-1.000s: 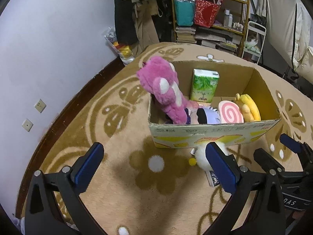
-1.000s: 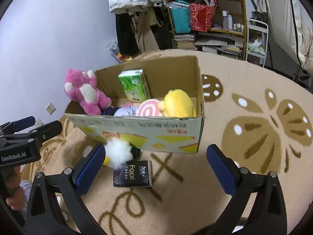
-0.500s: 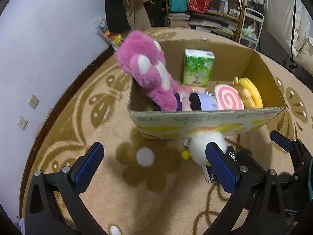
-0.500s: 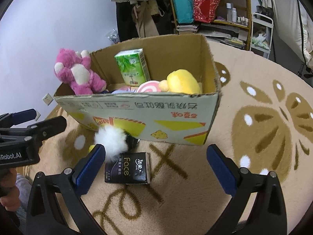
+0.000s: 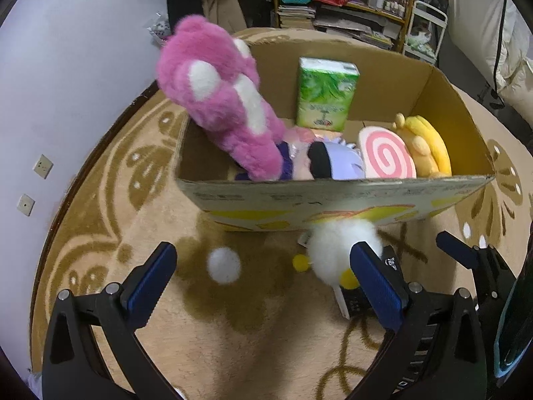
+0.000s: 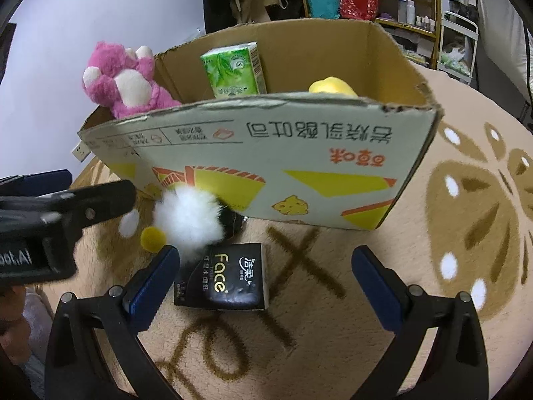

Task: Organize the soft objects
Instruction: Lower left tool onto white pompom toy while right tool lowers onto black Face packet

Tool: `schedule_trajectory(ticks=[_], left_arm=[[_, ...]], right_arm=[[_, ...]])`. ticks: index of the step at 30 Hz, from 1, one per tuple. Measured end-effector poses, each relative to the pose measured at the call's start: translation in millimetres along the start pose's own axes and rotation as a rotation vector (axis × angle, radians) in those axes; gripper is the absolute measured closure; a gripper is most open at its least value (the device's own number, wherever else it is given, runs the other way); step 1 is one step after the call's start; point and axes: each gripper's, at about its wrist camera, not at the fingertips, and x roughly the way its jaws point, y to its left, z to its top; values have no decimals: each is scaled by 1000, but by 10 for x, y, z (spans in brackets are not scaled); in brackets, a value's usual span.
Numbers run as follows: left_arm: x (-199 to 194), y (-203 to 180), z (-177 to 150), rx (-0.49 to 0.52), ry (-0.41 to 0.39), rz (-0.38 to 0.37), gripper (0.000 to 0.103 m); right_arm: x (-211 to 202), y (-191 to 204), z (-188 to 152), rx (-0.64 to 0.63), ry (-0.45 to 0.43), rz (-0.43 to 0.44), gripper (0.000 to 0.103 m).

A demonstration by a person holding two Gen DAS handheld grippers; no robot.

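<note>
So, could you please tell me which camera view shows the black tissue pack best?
The right wrist view: the black tissue pack lies in plain sight on the carpet, printed face readable. In the left wrist view only a sliver shows, hidden behind the left claw finger and the white plush.

Magenta plush bear (image 5: 220, 100) showing white patches, green leaf-printed tissue pack (image 5: 326, 95), pink-and-white spiral cushion (image 5: 386, 160), yellow plush (image 5: 429, 146), brown box (image 6: 266, 170) bearing yellow-orange graphics, white fluffy toy (image 6: 190, 223), black tissue pack (image 6: 226, 276), beige rug (image 6: 466, 216) displaying tan floral motifs
</note>
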Motion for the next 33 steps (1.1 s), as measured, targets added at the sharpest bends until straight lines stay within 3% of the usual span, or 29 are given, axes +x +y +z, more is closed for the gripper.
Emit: schedule_trajectory(ticks=[8,18,26,33], left_arm=[[174,-124,4,18,38,-67,0],[462,-134,0,-16,101,-96,1],[537,-136,-39,-52,104,-180,23],[472,-205,-1,-31,87,-268,77]], right_arm=[[74,-14,48,-1,22,5,0],[214,12,-28,-35,67,14,0],[278,62,-78,-25,71,20,0],[275,137,-122,-42,66,18,0]])
